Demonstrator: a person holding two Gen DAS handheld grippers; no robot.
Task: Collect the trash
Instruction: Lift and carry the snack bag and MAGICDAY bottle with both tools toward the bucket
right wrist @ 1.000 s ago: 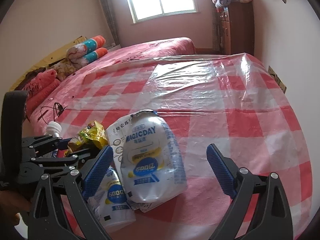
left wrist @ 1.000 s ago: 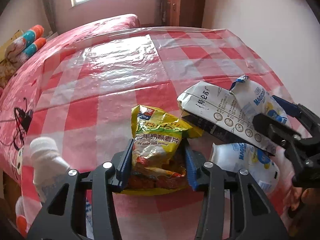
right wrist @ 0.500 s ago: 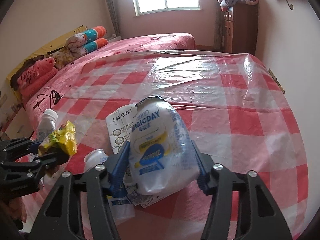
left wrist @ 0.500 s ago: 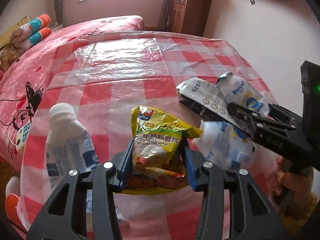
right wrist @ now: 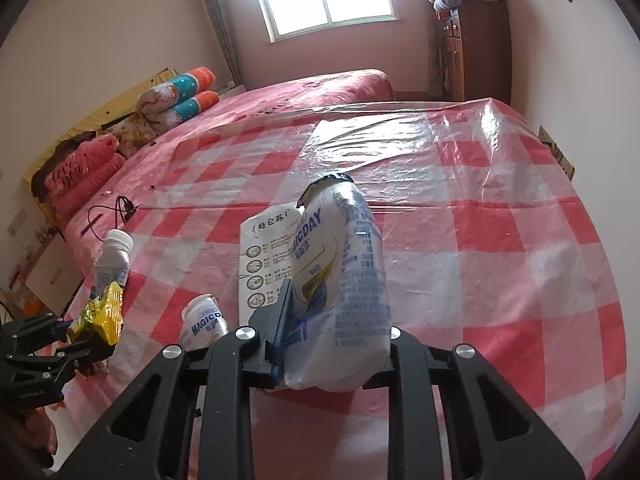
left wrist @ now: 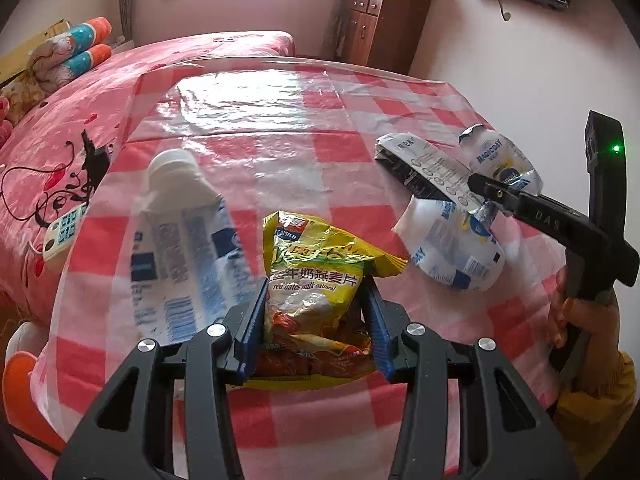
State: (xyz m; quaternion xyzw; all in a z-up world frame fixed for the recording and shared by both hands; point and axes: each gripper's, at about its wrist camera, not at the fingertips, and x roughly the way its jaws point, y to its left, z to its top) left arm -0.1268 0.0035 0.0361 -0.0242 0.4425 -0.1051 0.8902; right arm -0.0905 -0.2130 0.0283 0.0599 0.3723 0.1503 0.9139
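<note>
Two claws now each have a piece of trash. Nearest, the right gripper, wide open a second ago, is closing its jaws on a white pouch, squeezing it thin between them. Just left of it lie a flattened carton and a second pouch. Farther left, the left gripper holds a yellow oatmeal packet, half shut around it. A white bottle remains beyond it. Both grabbed pieces look ready for binning.

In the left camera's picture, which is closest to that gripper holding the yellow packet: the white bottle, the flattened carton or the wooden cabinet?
1. White bottle, just left of the left gripper.
2. Flattened carton, farther off to the right.
3. Wooden cabinet, against the far wall.
</note>
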